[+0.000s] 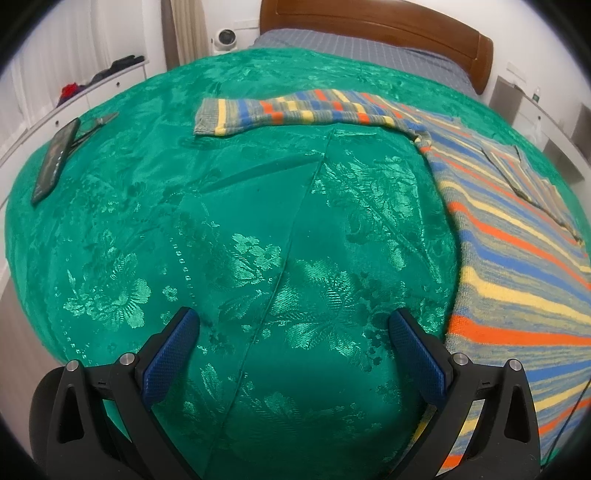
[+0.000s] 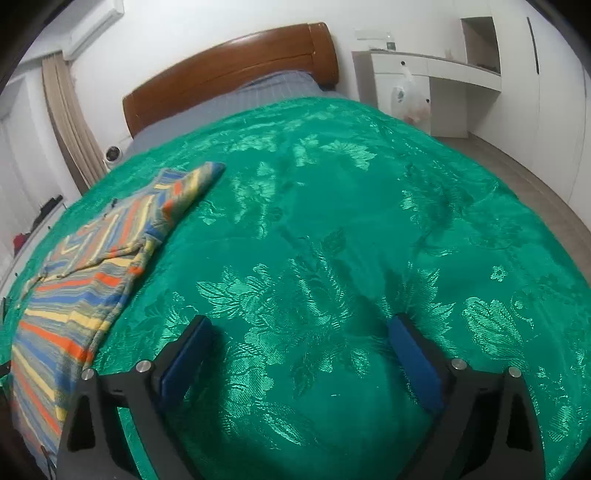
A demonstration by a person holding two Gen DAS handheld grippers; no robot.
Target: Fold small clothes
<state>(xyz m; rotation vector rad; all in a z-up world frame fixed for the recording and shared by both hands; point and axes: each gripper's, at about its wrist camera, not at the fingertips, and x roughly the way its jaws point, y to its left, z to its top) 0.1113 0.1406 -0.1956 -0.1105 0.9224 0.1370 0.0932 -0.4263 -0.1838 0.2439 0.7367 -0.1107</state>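
A striped knit sweater (image 1: 517, 236) in blue, orange, yellow and grey lies flat on the green floral bedspread (image 1: 258, 221). In the left wrist view it fills the right side, with one sleeve (image 1: 280, 112) stretched out to the left. In the right wrist view the sweater (image 2: 85, 280) lies at the left, its other sleeve (image 2: 188, 192) pointing up and right. My left gripper (image 1: 293, 325) is open and empty over bare bedspread, left of the sweater's hem. My right gripper (image 2: 301, 332) is open and empty over bare bedspread (image 2: 351, 221), right of the sweater.
A dark phone (image 1: 55, 162) and small scissors (image 1: 98, 123) lie at the bedspread's far left. A wooden headboard (image 1: 373, 27) and grey sheet (image 1: 354, 48) are at the far end. White drawers (image 2: 410, 85) with a hanging plastic bag (image 2: 412, 99) stand right of the bed.
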